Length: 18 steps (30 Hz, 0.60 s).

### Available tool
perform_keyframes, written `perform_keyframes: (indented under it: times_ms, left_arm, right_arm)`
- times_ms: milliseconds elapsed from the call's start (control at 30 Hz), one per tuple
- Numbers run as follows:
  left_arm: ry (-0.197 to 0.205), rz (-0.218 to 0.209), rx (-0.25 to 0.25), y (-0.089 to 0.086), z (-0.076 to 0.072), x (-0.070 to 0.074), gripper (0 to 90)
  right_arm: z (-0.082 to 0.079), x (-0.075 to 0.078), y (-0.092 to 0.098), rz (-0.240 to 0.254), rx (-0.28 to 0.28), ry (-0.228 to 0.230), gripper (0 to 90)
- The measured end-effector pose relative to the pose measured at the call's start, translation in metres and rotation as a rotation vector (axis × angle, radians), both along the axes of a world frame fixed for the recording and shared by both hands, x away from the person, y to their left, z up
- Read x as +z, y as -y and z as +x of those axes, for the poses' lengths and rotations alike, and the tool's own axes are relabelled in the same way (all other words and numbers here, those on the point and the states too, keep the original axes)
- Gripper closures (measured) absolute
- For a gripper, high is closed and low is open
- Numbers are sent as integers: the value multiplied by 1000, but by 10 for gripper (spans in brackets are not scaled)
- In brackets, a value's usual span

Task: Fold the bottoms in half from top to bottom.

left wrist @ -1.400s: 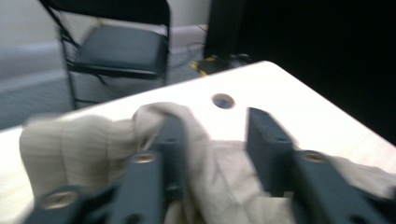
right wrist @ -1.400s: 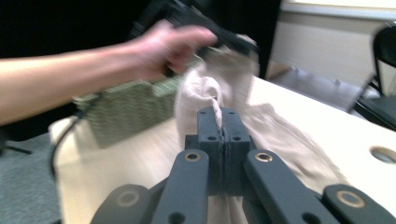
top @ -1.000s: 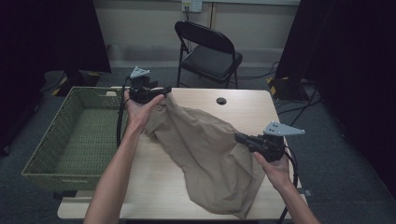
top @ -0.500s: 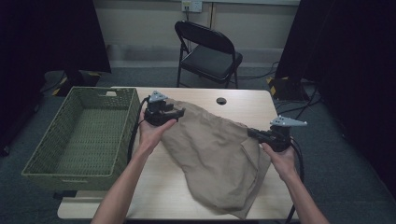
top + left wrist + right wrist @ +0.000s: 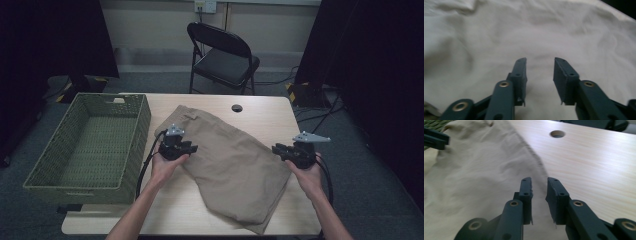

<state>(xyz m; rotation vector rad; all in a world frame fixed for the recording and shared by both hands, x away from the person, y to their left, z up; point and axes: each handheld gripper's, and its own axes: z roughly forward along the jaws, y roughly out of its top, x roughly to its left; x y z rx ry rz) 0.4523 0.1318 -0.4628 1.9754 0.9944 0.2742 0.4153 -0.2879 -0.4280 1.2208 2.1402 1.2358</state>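
Now khaki trousers (image 5: pixel 227 162) flat on tabletop (image 5: pixel 260 107); left tool (image 5: pixel 540 65) closing, right tool (image 5: pixel 539 184) opening (both gaping, nothing pinched).

Wooden table (image 5: pixel 260 107), khaki trousers (image 5: pixel 235 165), green basket (image 5: pixel 90 145)

The setting is a recording studio or laboratory workspace, not a home. The landmark is the light wooden table (image 5: pixel 260 107), a plain work surface with a round cable hole (image 5: pixel 237 107) near its far edge. Behind the table stands a black folding chair (image 5: pixel 222 55), a type typical of temporary or institutional rooms. Black curtains (image 5: pixel 55 35) hang to the far left and far right of the table, screening the area as in a filming bay. Beyond the table, a pale wall carries a power outlet (image 5: pixel 205 5). Cables (image 5: pixel 310 117) trail across the grey carpeted floor (image 5: pixel 370 165) right of the table.
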Motion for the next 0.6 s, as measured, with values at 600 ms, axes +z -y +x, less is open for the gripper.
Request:
perform_keyframes:
  times_ms: [600]
  left_arm:
    - [-35,10,17,8,3,-42,683]
  right_arm:
    - [-22,-46,-75,-97,254,-104,608]
